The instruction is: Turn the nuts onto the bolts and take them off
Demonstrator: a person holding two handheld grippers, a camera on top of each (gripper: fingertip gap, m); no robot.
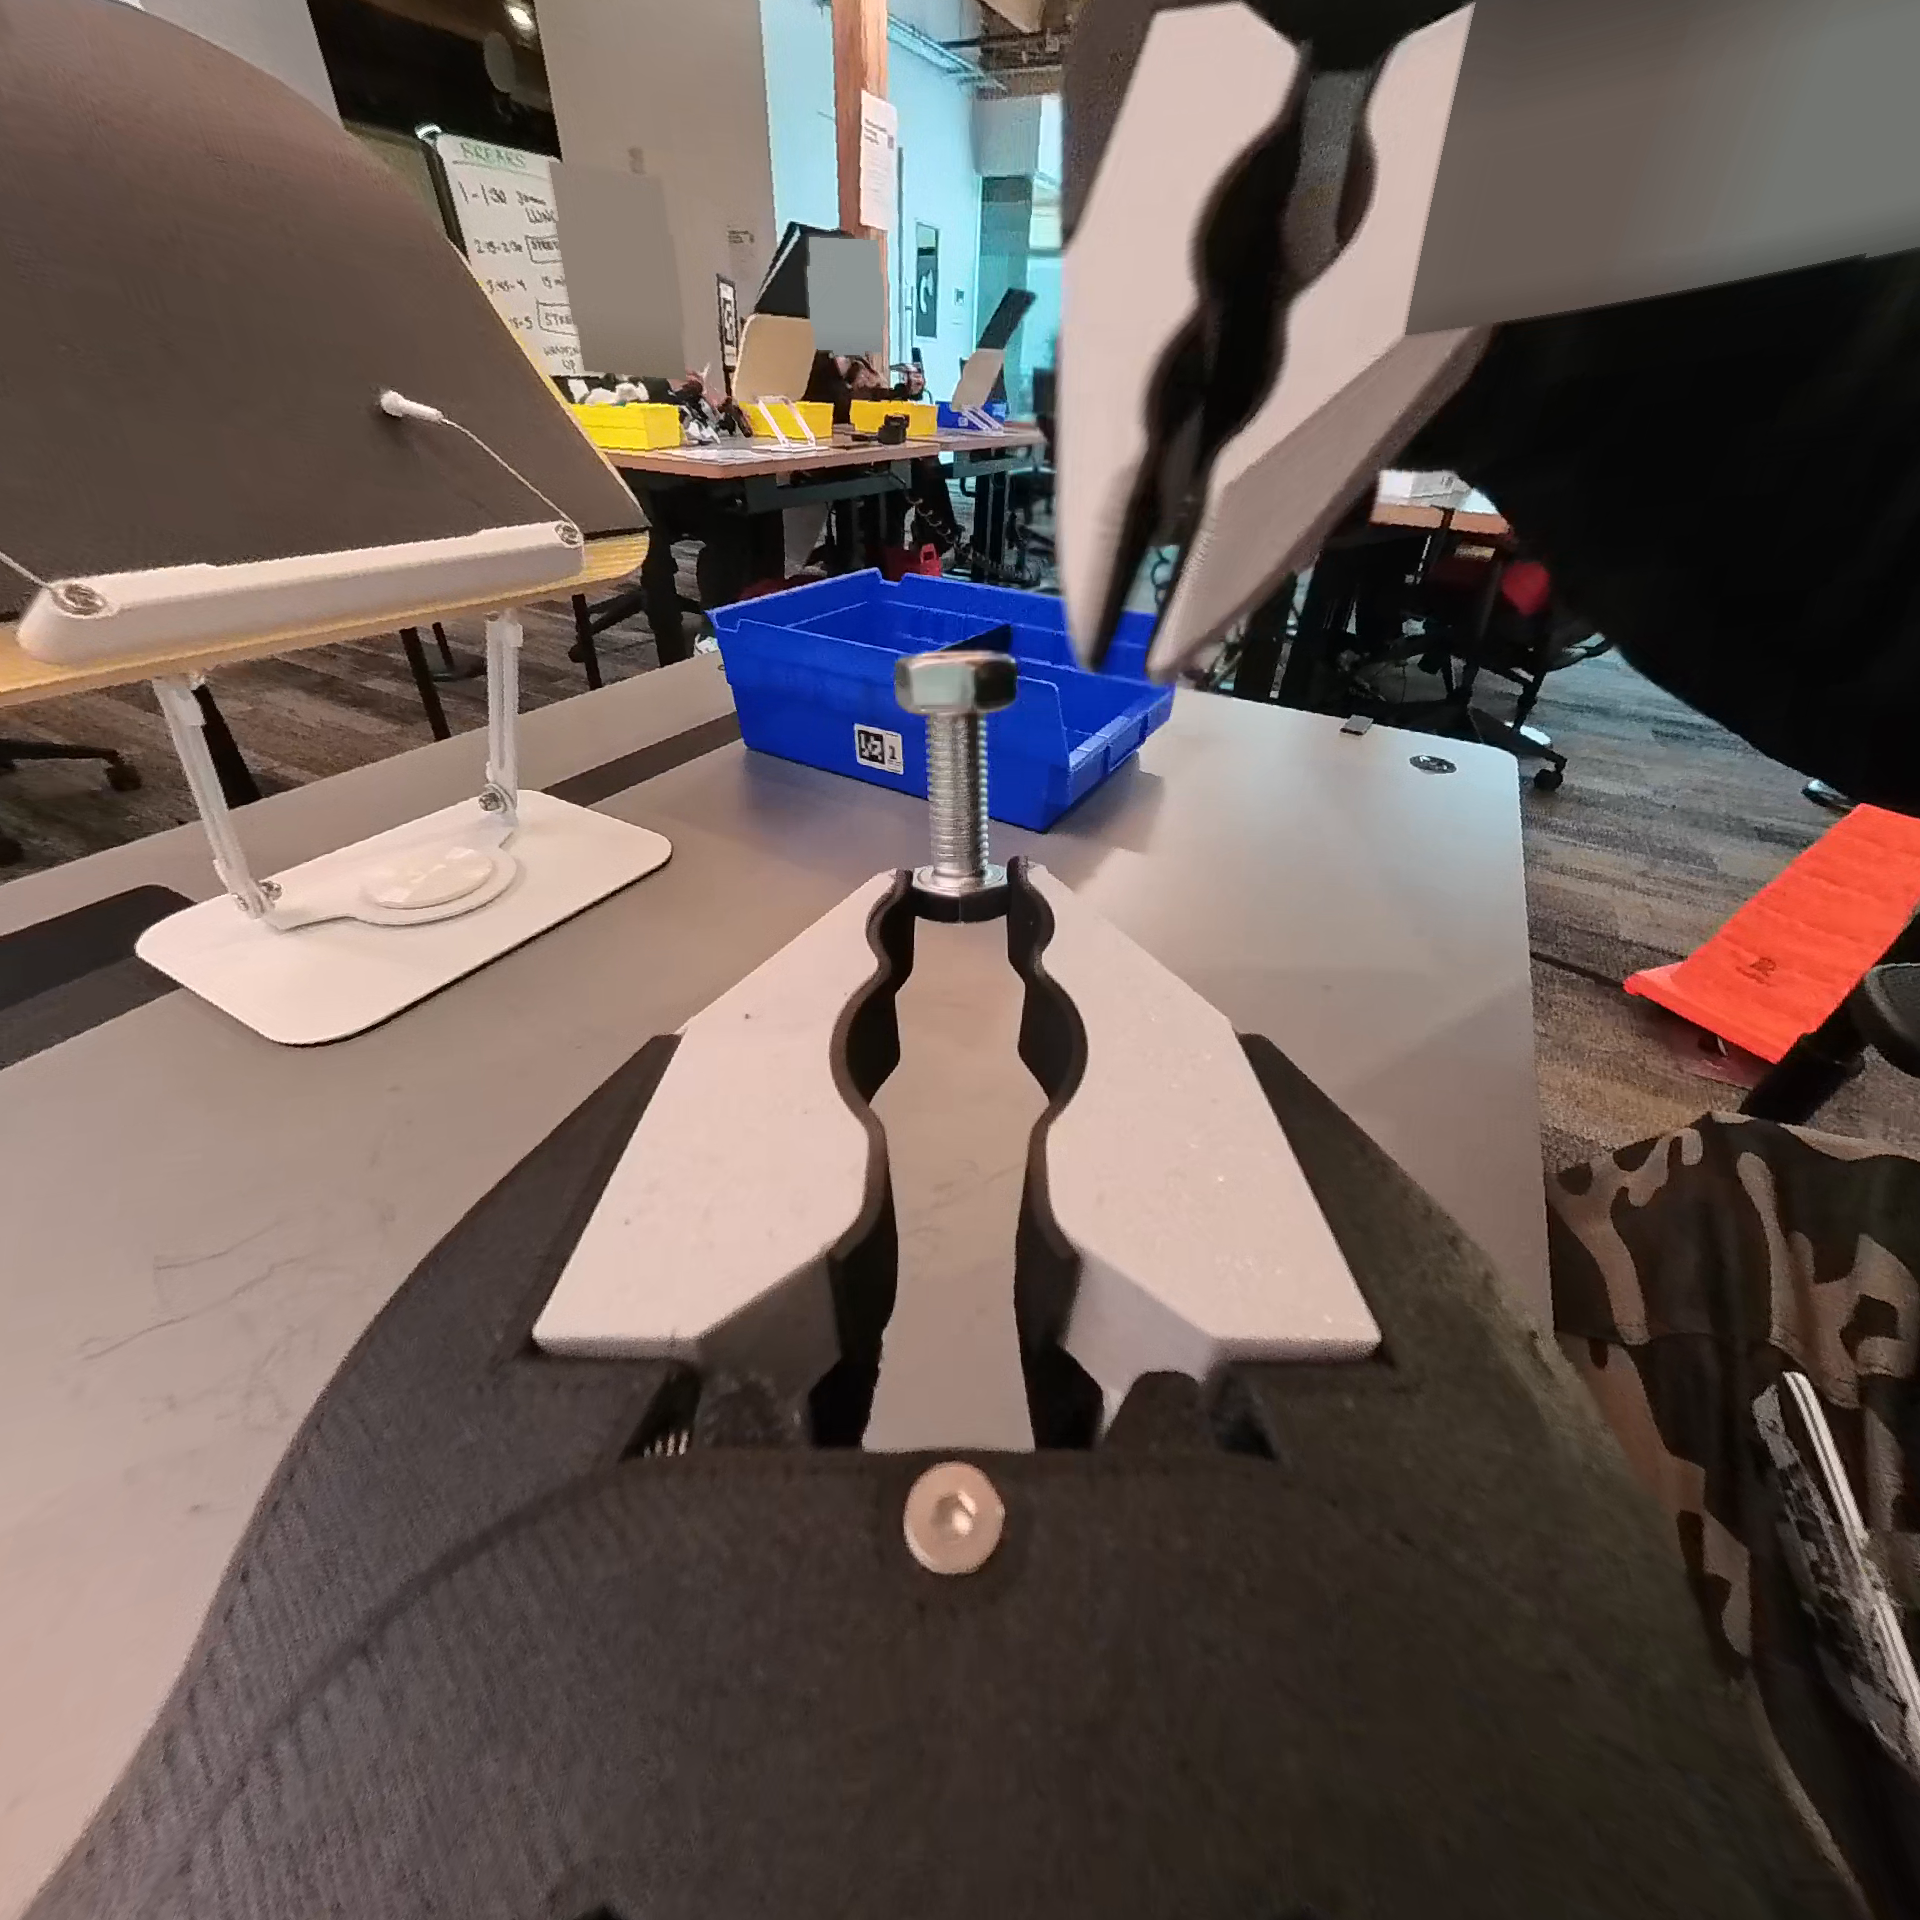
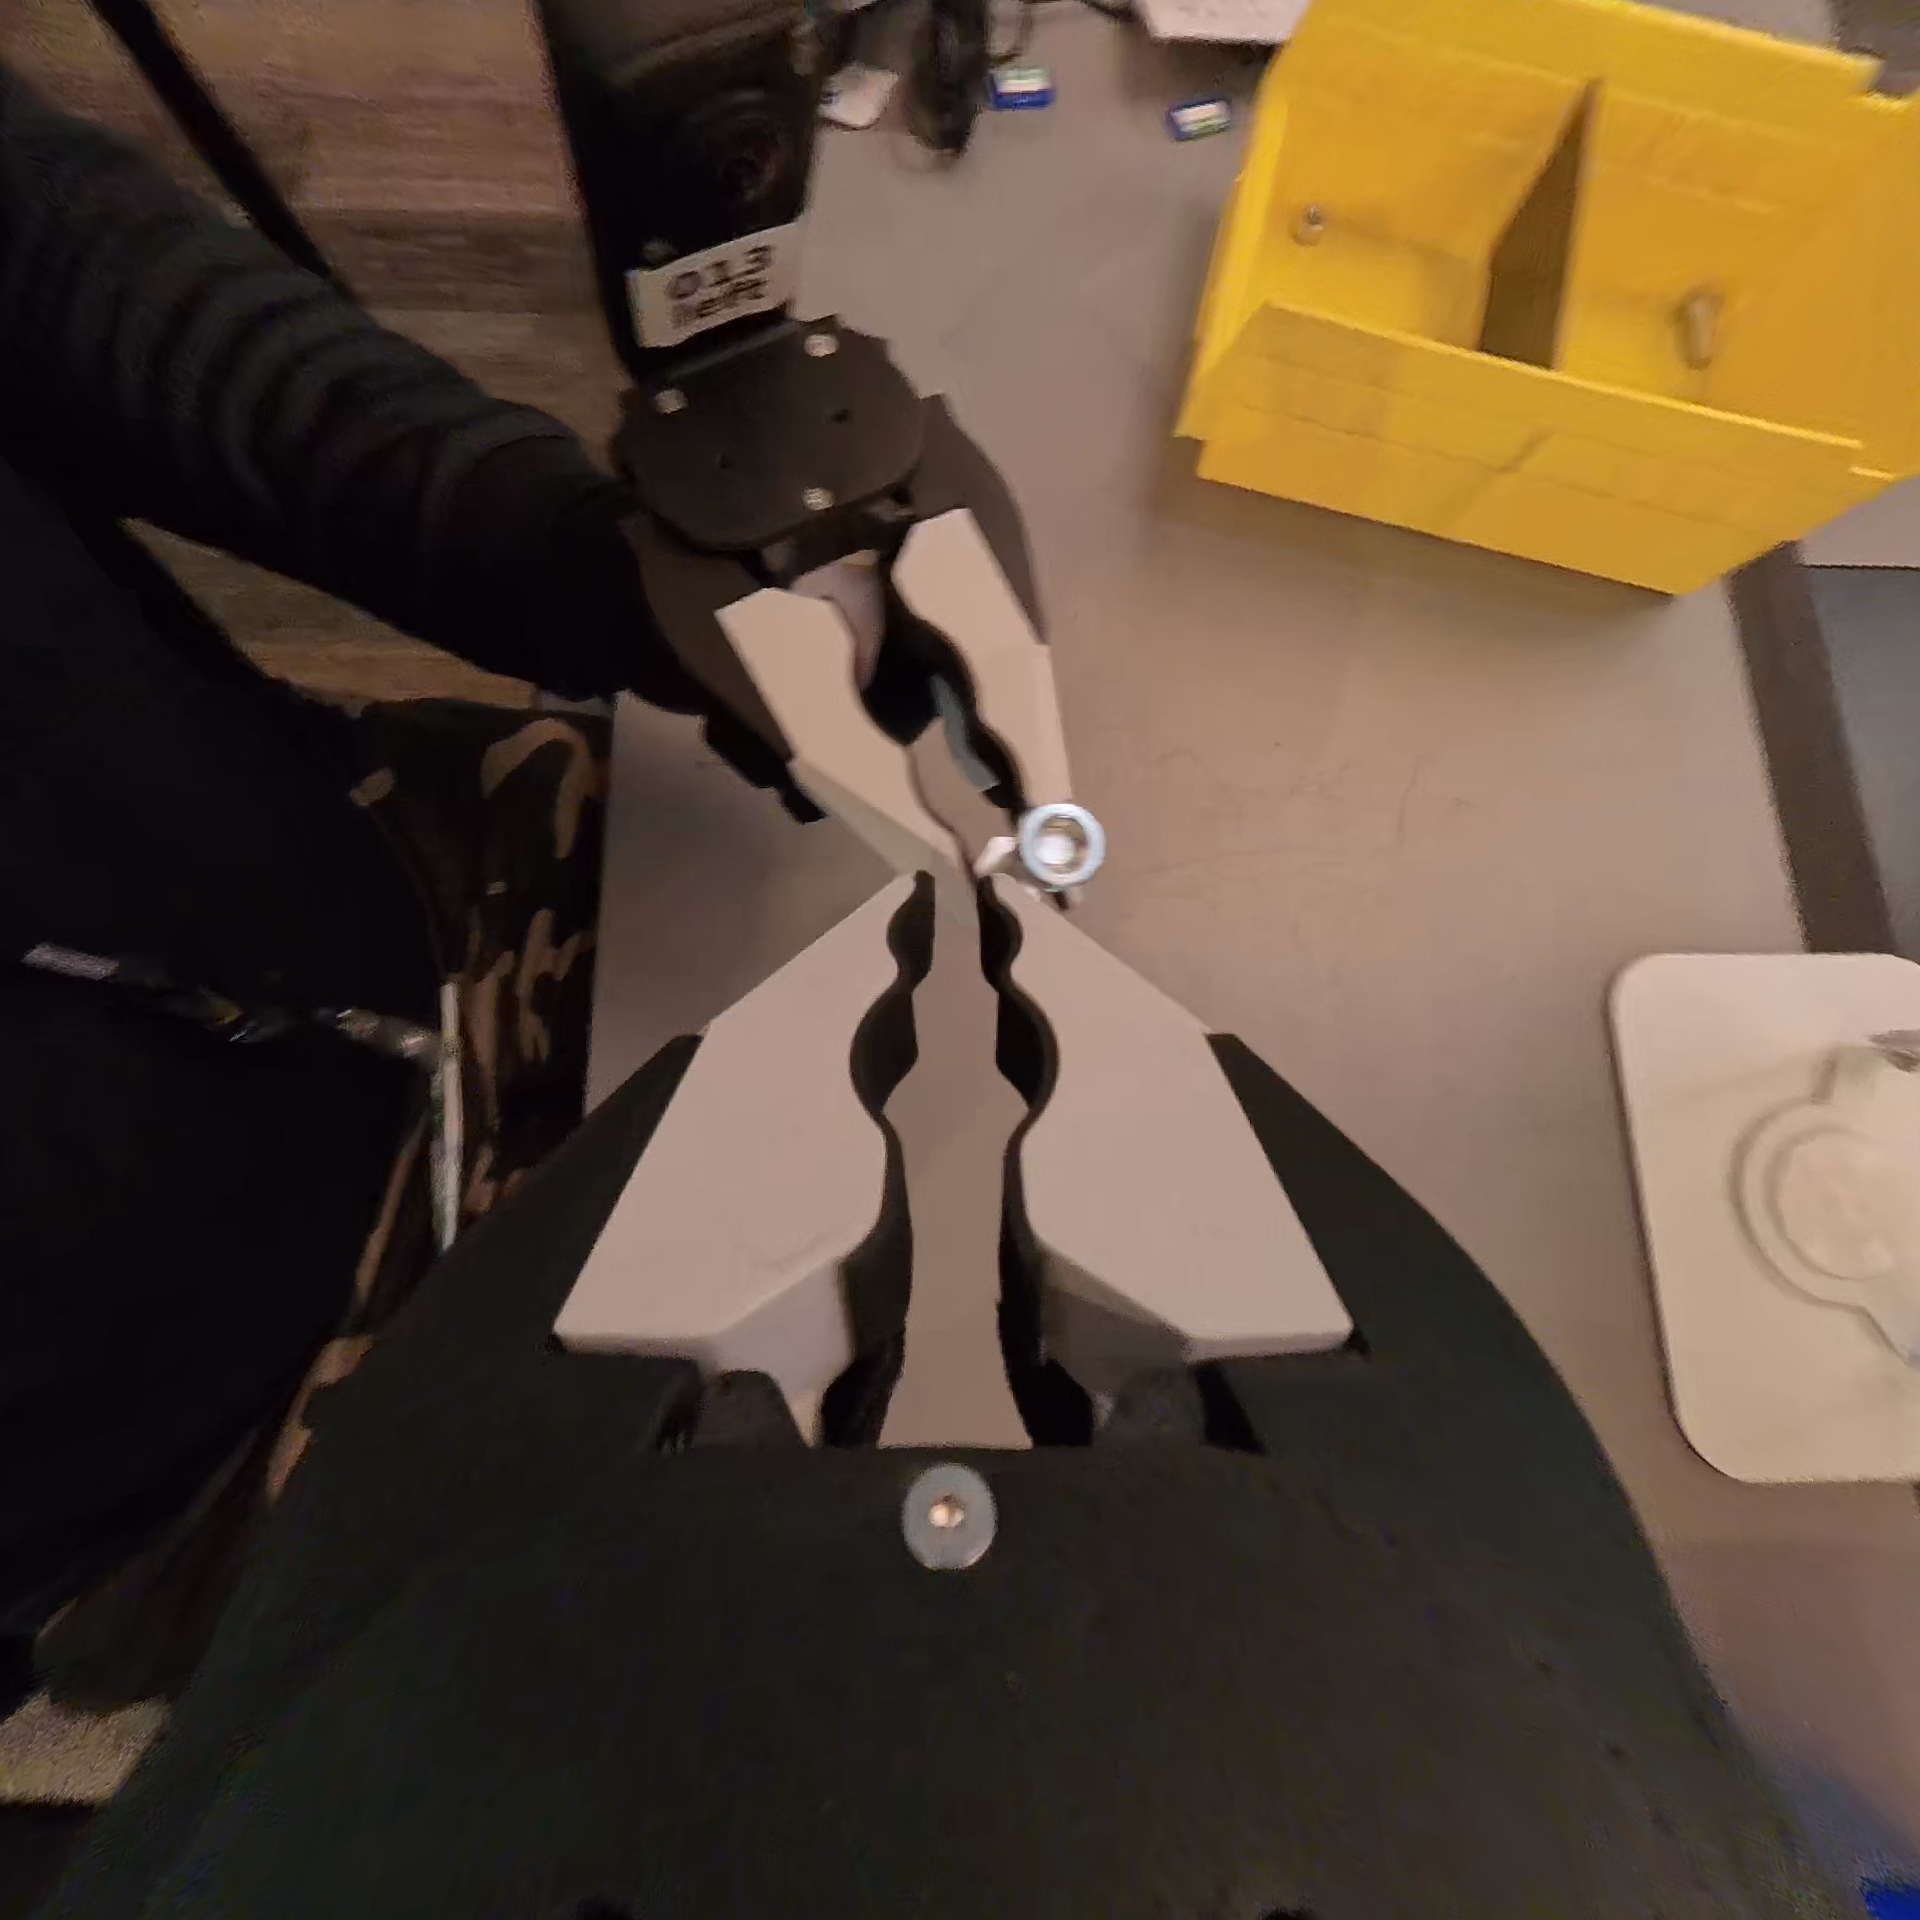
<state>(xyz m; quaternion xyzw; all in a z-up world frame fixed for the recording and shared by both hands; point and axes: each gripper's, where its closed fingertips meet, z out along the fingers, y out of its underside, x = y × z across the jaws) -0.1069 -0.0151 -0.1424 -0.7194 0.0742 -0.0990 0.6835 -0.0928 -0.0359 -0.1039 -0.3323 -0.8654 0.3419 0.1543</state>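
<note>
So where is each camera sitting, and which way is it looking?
Left wrist view: rides the left gripper, looks level across the grey table towards the blue bin; camouflage trousers show.
Right wrist view: rides the right gripper, looks down at the table; a black sleeve shows.
Shared: both grippers, and the bolt with its nut.

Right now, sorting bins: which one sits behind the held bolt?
The blue bin, directly beyond the bolt. The yellow bin stands apart.
</note>
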